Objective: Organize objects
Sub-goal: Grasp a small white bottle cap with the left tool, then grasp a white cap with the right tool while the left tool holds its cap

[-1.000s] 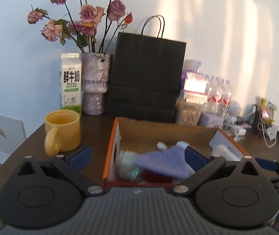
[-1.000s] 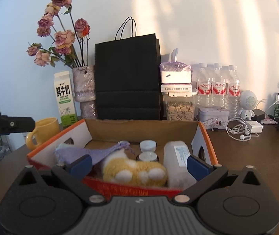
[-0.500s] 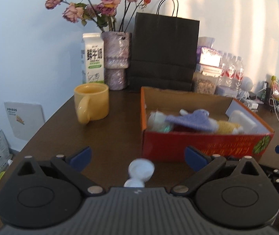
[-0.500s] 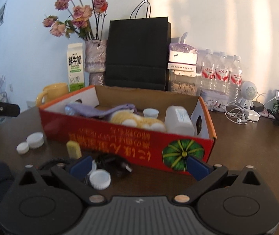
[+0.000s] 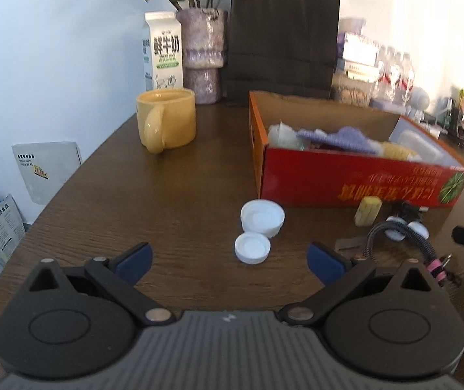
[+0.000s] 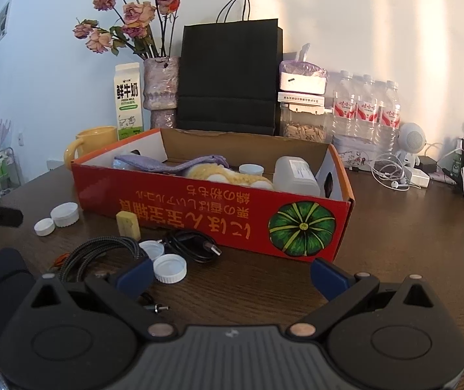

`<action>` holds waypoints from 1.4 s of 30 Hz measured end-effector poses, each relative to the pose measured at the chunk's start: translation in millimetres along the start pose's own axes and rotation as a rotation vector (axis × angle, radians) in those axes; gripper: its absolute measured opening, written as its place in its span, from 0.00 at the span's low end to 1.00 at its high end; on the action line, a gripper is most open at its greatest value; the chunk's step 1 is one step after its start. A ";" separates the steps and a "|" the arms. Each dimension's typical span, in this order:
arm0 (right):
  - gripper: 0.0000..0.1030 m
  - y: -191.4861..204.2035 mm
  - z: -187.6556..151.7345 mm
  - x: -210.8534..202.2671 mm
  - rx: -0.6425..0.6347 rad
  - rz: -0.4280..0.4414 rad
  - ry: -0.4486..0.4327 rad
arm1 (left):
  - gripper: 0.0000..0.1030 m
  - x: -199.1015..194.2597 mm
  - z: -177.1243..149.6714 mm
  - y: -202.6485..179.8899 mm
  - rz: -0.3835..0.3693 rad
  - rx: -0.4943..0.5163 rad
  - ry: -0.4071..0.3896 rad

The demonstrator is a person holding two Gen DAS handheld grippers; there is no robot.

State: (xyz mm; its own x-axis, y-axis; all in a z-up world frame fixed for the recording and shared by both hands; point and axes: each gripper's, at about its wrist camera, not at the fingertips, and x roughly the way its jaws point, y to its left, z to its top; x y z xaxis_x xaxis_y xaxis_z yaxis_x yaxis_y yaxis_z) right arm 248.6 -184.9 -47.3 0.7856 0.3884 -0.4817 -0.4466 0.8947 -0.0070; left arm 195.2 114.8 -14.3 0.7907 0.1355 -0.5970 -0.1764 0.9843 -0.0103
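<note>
Bottle caps lie loose on my dark wooden table (image 5: 183, 175) in front of the red cardboard box (image 6: 199, 201). From my left gripper (image 5: 228, 260), spread wide and holding nothing, a large white cap (image 5: 262, 218) touches a smaller white cap (image 5: 252, 247) at 12 o'clock. My right gripper (image 6: 232, 274) is also spread and empty; another white cap (image 6: 170, 269) sits just beside its left finger at 11 o'clock, a black USB cable (image 6: 196, 246) beyond it. The box holds a purple cloth (image 6: 166, 164), a yellow plush toy (image 6: 225, 175) and a plastic jar (image 6: 295, 175). A yellow mug (image 5: 166, 118) stands at 11 o'clock.
</note>
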 end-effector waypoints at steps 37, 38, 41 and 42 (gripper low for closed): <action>0.95 8.4 2.3 37.2 -0.022 0.005 0.162 | 0.29 1.2 6.7 -17.6 -0.075 -0.009 -0.045; 0.94 10.0 3.0 39.6 -0.025 0.008 0.167 | 0.29 -0.1 6.8 -17.0 -0.077 -0.011 -0.047; 0.88 11.6 4.6 44.1 -0.020 0.027 0.172 | 0.29 -2.8 6.3 -14.7 -0.080 -0.014 -0.050; 0.83 12.1 5.2 44.6 -0.018 0.035 0.168 | 0.29 -3.4 6.4 -14.2 -0.081 -0.015 -0.051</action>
State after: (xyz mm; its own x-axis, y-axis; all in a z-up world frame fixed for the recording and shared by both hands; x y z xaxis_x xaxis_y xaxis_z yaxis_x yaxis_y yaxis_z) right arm 280.4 -155.6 -64.3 0.6872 0.3754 -0.6219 -0.4814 0.8765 -0.0029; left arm 198.8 101.1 -7.0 0.8316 0.0614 -0.5520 -0.1190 0.9905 -0.0692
